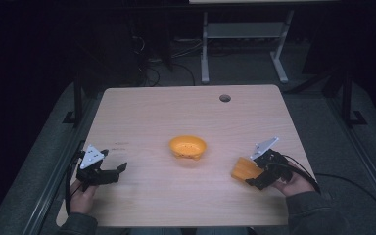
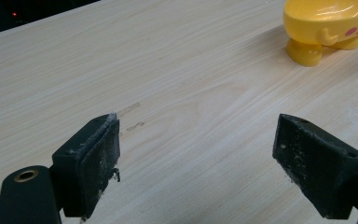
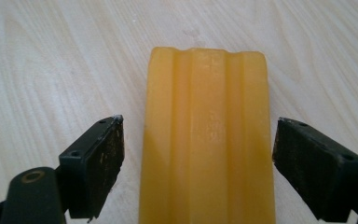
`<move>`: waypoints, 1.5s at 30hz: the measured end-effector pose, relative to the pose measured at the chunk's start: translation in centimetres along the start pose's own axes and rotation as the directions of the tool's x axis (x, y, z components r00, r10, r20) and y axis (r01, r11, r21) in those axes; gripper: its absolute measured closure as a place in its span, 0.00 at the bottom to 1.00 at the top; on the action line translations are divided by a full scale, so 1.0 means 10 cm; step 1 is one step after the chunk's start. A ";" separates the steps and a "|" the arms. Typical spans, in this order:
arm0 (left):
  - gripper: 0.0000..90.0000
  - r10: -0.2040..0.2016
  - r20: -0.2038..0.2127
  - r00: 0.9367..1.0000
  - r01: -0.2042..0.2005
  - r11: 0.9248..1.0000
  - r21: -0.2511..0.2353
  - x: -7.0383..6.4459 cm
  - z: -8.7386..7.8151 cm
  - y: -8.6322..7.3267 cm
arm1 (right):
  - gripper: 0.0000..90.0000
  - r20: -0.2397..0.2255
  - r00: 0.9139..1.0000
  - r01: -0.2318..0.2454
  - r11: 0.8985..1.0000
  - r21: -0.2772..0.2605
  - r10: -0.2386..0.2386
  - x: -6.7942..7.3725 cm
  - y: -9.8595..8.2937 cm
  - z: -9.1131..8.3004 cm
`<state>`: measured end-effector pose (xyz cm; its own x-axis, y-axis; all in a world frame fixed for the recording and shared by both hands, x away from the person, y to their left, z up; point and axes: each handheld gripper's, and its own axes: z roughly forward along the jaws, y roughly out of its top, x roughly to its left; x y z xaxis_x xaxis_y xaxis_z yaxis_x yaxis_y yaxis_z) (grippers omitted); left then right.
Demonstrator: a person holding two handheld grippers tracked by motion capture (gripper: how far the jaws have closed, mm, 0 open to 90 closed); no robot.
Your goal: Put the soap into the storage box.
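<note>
A light wood-grain table stands in a dark room, with a round hole near its far edge. The right gripper sits at the near right of the table, jaws spread wide on either side of an orange ridged block; gaps show between each pad and the block, so nothing is clamped; the block lies flat on the wood. The left gripper sits at the near left, jaws likewise spread, with bare table between them. A yellow-orange bowl stands at mid-table, between the two grippers and well apart from both; in the left gripper view it shows stubby feet and pink painted spots.
</note>
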<state>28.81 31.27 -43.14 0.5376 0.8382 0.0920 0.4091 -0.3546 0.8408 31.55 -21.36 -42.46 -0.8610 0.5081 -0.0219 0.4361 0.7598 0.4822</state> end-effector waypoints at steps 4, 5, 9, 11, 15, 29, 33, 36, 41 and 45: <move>0.16 -0.004 -0.001 1.000 0.004 1.000 0.001 0.01 0.00 0.00 | 0.18 -0.003 1.000 -0.004 1.000 0.013 0.004 -0.03 0.02 0.04; 0.16 -0.006 -0.001 1.000 0.006 1.000 0.000 0.00 0.00 0.00 | 0.18 -0.005 1.000 -0.009 1.000 0.017 0.009 -0.04 0.02 0.06; 0.16 0.000 0.000 1.000 0.000 1.000 0.001 0.00 0.00 0.00 | 0.18 -0.019 1.000 -0.016 0.999 0.038 0.017 -0.06 0.03 0.11; 0.16 -0.002 -0.001 1.000 0.002 1.000 0.001 0.00 0.00 0.00 | 0.18 -0.018 1.000 -0.009 0.999 0.043 0.010 -0.06 0.04 0.14; 0.16 -0.001 0.000 1.000 0.001 1.000 0.000 0.00 0.01 0.00 | 0.18 -0.022 1.000 -0.007 0.998 0.058 0.009 -0.07 0.05 0.18; 0.16 -0.008 -0.001 1.000 0.008 1.000 0.001 0.01 0.00 0.00 | 0.21 -0.034 0.999 -0.005 0.995 0.104 0.009 -0.09 0.07 0.31; 0.16 -0.011 0.000 1.000 0.011 1.000 0.000 0.01 0.00 0.00 | 0.21 -0.041 0.999 -0.013 0.995 0.099 0.017 -0.10 0.06 0.33; 0.16 -0.015 0.000 1.000 0.015 1.000 -0.005 0.01 0.00 0.00 | 0.22 -0.042 0.999 -0.012 0.995 0.099 0.017 -0.10 0.06 0.32; 0.16 -0.009 -0.002 1.000 0.009 1.000 -0.002 0.02 0.00 0.00 | 0.22 -0.044 0.999 -0.013 0.995 0.095 0.017 -0.10 0.06 0.32; 0.16 -0.012 -0.004 1.000 0.012 1.000 -0.005 0.02 -0.01 0.00 | 0.22 -0.038 0.999 0.000 0.995 0.097 0.003 -0.09 0.06 0.32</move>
<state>28.87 31.47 -43.12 0.5298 0.8439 0.0843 0.4113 -0.3426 0.8446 33.40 -20.09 -44.93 -0.8688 0.4950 0.0126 0.4591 0.7959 0.3946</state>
